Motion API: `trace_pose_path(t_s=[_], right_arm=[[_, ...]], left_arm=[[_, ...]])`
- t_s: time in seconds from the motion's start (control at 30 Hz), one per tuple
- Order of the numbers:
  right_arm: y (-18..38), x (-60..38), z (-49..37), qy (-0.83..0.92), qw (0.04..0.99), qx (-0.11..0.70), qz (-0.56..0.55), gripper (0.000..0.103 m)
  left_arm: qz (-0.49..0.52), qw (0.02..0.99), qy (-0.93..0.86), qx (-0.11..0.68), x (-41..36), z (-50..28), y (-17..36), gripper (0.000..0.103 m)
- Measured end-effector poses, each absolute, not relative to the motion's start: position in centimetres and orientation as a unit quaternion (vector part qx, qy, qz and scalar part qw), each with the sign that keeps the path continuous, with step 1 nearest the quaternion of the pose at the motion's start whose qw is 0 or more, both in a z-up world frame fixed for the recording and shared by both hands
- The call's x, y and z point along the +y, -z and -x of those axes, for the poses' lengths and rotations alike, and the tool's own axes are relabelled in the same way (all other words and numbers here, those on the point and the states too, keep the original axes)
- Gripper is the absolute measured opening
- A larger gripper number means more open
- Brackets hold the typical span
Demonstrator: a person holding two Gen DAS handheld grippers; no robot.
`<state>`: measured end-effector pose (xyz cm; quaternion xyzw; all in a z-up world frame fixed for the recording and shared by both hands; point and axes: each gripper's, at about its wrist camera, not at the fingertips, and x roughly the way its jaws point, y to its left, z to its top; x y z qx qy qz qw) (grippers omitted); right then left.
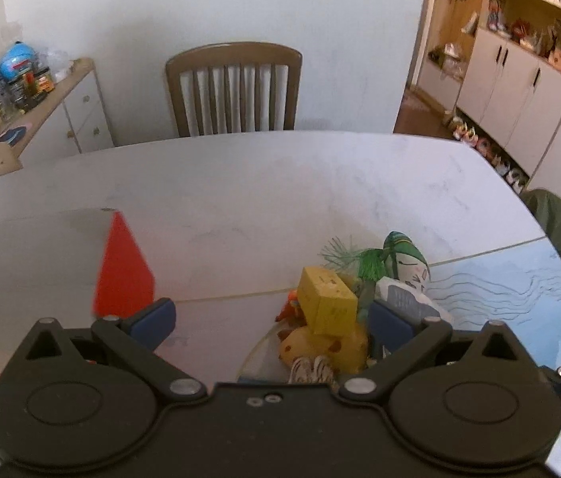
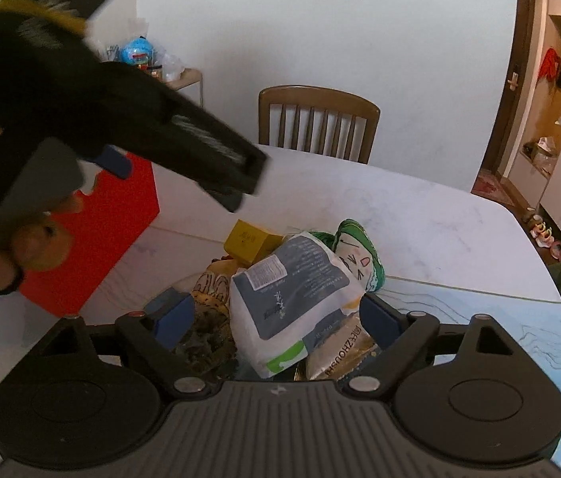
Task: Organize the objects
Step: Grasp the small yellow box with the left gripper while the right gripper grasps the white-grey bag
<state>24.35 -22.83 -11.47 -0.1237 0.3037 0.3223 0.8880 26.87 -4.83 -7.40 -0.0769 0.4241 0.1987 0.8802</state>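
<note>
On the white marble table, mixed toys and packets sit heaped together, apparently awaiting sorting into the red box. The left gripper and the right gripper both hang released and empty near the heap.

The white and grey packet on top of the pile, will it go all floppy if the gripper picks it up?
Probably yes. The white and grey packet looks like a soft, creased pouch, so it would likely sag and bend. It leans on the other things in the pile, so it may slide off when nudged. Its smooth printed skin could be slippery for the right gripper.
</note>
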Motion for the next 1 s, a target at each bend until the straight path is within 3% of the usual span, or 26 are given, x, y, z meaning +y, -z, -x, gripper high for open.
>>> trace_pose_path(t_s=[0.33,0.4,0.57,0.77,1.0], right_arm=[[13.2,-21.4,-25.0,-0.334,0.878,0.308,0.153,0.073],[13.5,-21.3,-25.2,-0.332,0.877,0.311,0.156,0.065],[14.1,-21.2,-25.7,-0.323,0.877,0.317,0.16,0.057],[14.4,-21.4,-25.9,-0.32,0.879,0.318,0.156,0.05],[14.0,-21.9,-25.9,-0.326,0.878,0.319,0.143,0.032]], left_arm=[[0.04,0.858,-0.217,0.463,-5.9,-30.6,10.4,0.102],[0.038,0.854,-0.221,0.469,-5.9,-31.0,10.9,0.102],[0.038,0.847,-0.227,0.48,-5.8,-31.9,11.7,0.101],[0.047,0.841,-0.229,0.489,-5.6,-32.1,12.3,0.085],[0.085,0.838,-0.215,0.494,-5.1,-31.8,12.5,0.052]])
